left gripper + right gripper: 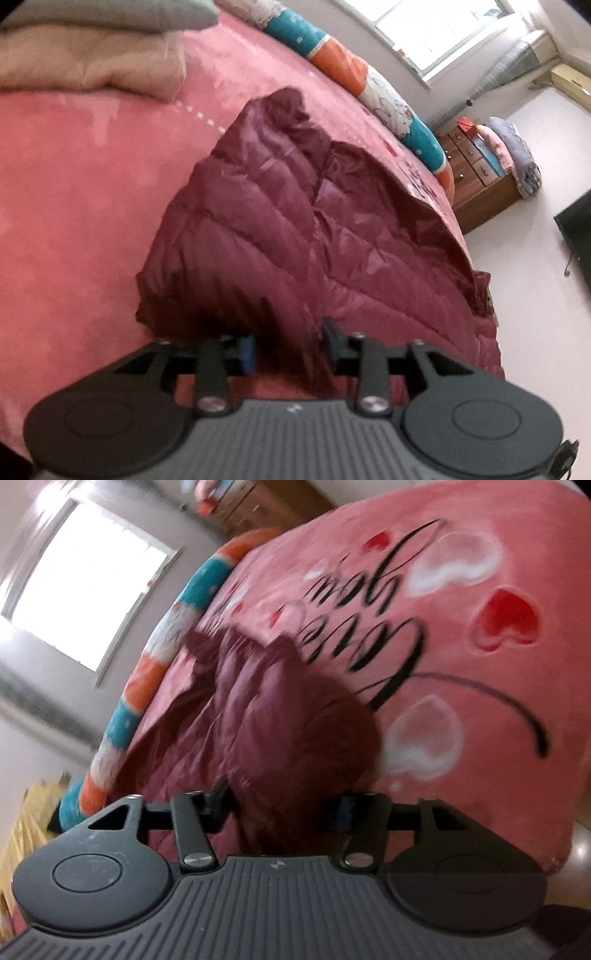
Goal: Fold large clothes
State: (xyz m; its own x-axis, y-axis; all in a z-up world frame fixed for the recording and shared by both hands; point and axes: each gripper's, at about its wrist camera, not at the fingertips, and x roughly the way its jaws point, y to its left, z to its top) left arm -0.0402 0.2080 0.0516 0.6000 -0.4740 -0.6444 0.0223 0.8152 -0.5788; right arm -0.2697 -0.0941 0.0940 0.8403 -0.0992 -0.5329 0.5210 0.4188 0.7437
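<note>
A maroon quilted down jacket lies partly folded on a bed covered by a pink blanket. My left gripper hovers at the jacket's near edge. Its blue pads stand apart with a fold of the fabric lying in the gap, and neither pad presses on it. In the right wrist view the same jacket lies bunched on the pink blanket, which is printed with hearts and black script. My right gripper is wide open over the jacket's near end and holds nothing. That view is blurred.
A rolled quilt in teal, orange and white runs along the bed's far edge under a window. Folded beige bedding sits at the bed's top left. A wooden dresser with stacked cloth stands beyond the bed.
</note>
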